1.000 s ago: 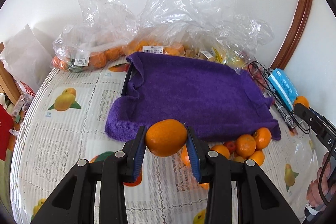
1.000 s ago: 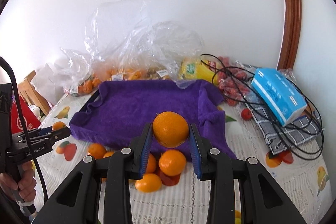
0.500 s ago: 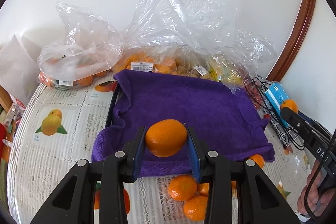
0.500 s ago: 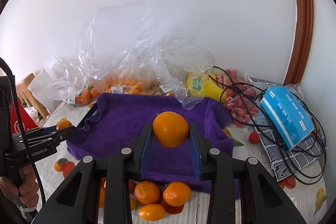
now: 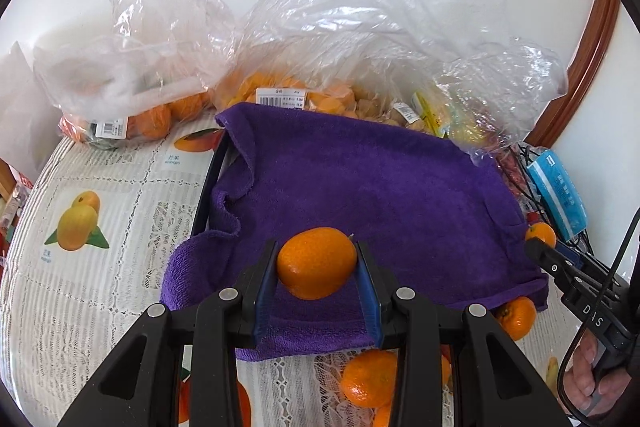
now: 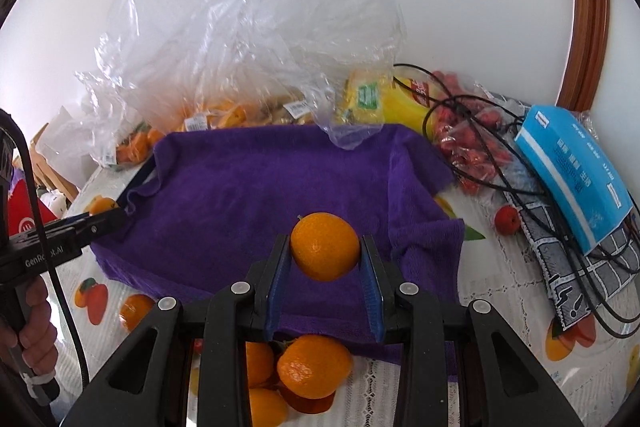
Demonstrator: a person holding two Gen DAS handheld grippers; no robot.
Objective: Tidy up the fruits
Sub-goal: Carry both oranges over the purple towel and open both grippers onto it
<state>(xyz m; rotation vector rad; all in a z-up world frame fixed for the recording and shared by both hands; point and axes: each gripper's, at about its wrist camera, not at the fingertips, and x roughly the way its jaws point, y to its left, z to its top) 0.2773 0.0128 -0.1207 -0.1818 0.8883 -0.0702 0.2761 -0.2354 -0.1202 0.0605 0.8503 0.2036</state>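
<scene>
Both tongs (image 5: 317, 281) (image 6: 325, 281) clamped, angled downward

Left gripper (image 5: 317, 269) jaws clamp an orange (image 5: 316, 262); purple towel (image 5: 360, 187) beneath.

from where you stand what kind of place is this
Likely a home dining table: a lace-patterned tablecloth printed with fruit, clear plastic grocery bags of oranges against a white wall, and a blue tissue pack among black cables.

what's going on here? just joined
A person is sorting fruit with two handheld grippers. The left gripper is clamped on an orange, and the right gripper on another orange. Both are held above the near edge of a purple towel draped over a tray. More loose oranges lie on the tablecloth just in front of it.
</scene>
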